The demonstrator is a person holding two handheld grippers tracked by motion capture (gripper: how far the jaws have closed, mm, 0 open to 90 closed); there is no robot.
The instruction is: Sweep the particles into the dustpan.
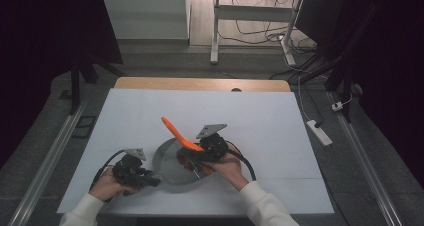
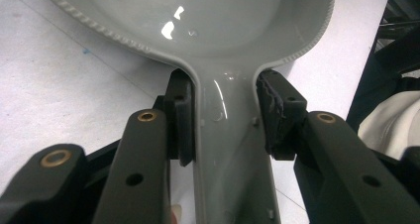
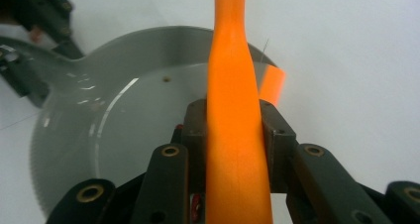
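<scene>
In the high view, a grey pan sits on the white bench, near the person's edge. The left tool grips the pan's handle at its near left. The right tool holds an orange spatula over the pan's right side; the handle slants up to the far left.

In the left gripper view, the left tool is clamped on the pan's handle, both pads pressing its sides.

In the right gripper view, the right tool is clamped on the spatula, above the pan.
</scene>
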